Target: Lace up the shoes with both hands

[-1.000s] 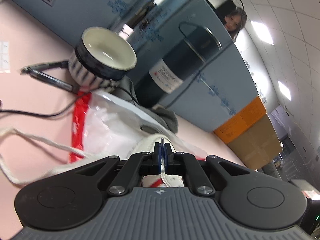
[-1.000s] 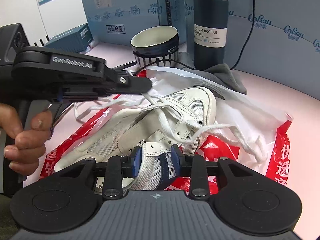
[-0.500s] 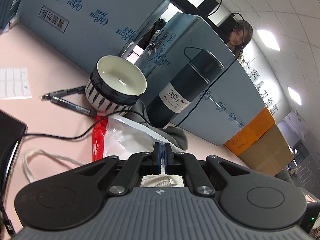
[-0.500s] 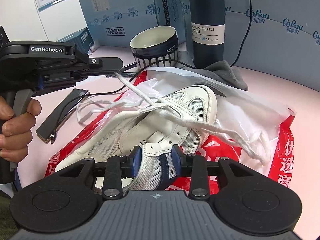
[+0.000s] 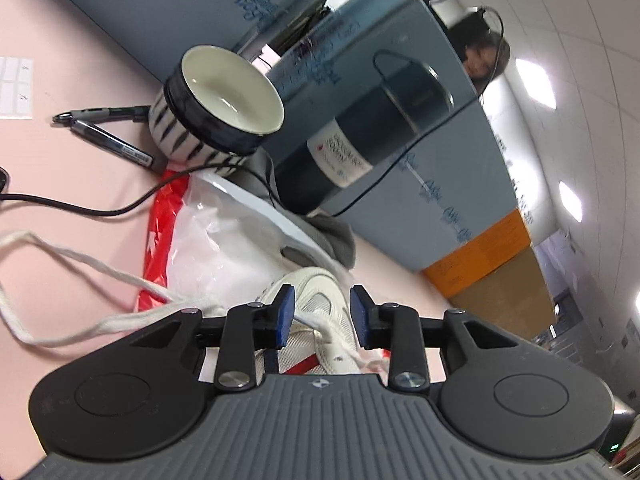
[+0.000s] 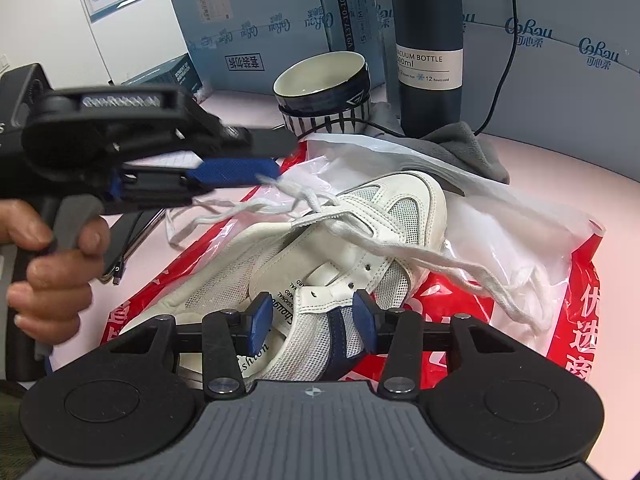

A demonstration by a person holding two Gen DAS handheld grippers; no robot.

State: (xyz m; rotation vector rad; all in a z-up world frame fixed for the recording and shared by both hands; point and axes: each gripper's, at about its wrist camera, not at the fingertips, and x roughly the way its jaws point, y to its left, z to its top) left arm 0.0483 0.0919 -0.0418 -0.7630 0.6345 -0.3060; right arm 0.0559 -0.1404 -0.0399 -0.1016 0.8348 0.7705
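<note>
— What's nearest, and how are your tools set?

— My right tool point(image 6: 312, 322) is closest: its blue pads are opening, standing either side of the heel end of the white shoe point(image 6: 320, 256) without pressing on it. My left tool point(image 6: 256, 160) comes in from the side, gripped in my left hand point(image 6: 48, 264); its jaws are opening too, apart now, with the white lace point(image 6: 296, 196) running between them (the lace looks loose, not pinched).

— And where is the shoe?

— It lies on a red and white plastic bag point(image 6: 520, 240) on the pink counter point(image 6: 560, 160), toe pointing away from me. Lace ends trail off both sides. Beyond it sit a grey cloth point(image 6: 464, 148), a striped bowl point(image 6: 324, 92) and a dark vacuum bottle point(image 6: 428, 56), then blue cartons point(image 6: 256, 36) behind.
</note>
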